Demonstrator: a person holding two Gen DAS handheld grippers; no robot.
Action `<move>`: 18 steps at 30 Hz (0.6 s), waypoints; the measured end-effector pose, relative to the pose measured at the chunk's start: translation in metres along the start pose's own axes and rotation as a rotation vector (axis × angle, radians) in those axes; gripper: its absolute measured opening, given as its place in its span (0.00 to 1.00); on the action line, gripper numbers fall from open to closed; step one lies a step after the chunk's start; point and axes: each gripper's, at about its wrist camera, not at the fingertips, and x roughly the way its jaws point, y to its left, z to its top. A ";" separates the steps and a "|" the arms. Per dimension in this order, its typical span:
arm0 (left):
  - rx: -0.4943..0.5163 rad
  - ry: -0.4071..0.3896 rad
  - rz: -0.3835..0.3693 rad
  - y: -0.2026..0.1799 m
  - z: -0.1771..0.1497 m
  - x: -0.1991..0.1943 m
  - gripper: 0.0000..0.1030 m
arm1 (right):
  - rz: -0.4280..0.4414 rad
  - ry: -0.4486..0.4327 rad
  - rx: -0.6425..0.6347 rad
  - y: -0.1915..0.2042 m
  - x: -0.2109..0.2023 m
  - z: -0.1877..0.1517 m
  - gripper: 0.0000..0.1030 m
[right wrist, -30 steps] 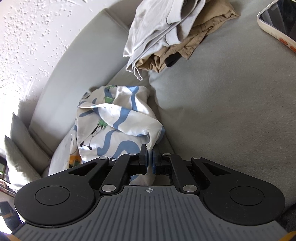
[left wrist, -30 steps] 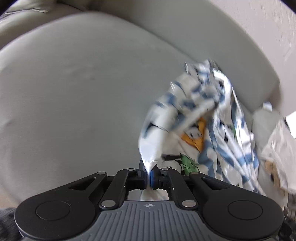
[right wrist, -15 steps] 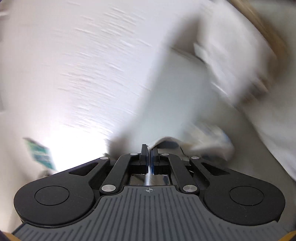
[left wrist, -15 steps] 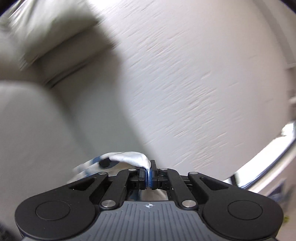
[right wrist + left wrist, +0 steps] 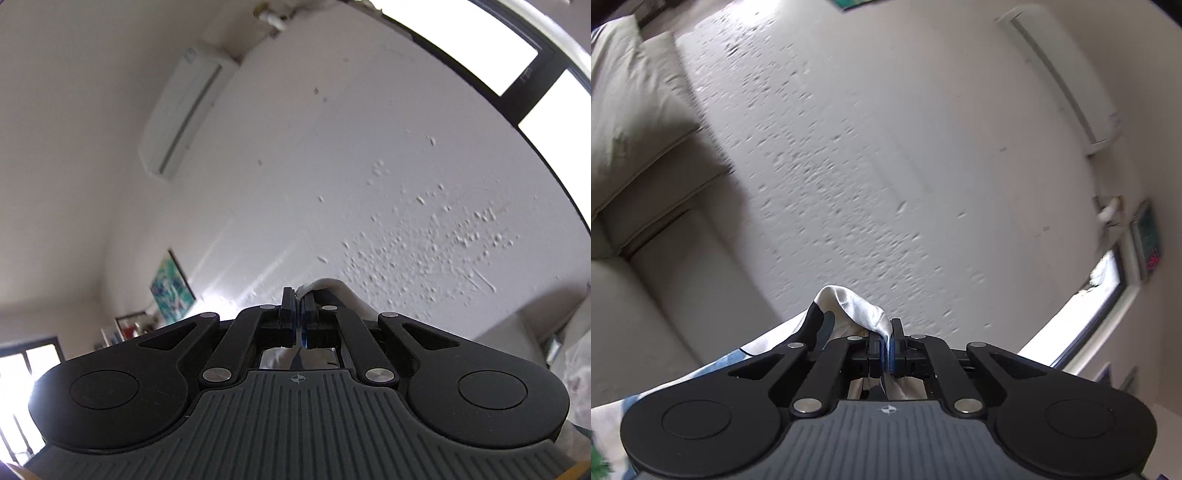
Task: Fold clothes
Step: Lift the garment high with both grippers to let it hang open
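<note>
While raised wallward, garment (image 5: 857, 308) pinched between both jaws.

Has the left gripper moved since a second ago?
Yes. The left gripper, shut on the printed cloth, has swung upward: it faced the sofa cushion a second ago, and now points at the wall above the sofa.

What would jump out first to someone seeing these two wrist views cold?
Both tools point up at the textured white wall, not at the sofa. The left tool is shut on a bunched fold of the printed white garment, which trails off to the lower left; the right tool pinches another white edge. A wall air conditioner hangs at the upper left of the right view.
</note>
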 end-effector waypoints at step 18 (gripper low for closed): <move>0.001 0.099 -0.002 0.005 0.031 0.099 0.01 | -0.154 -0.014 -0.126 0.006 0.144 0.055 0.02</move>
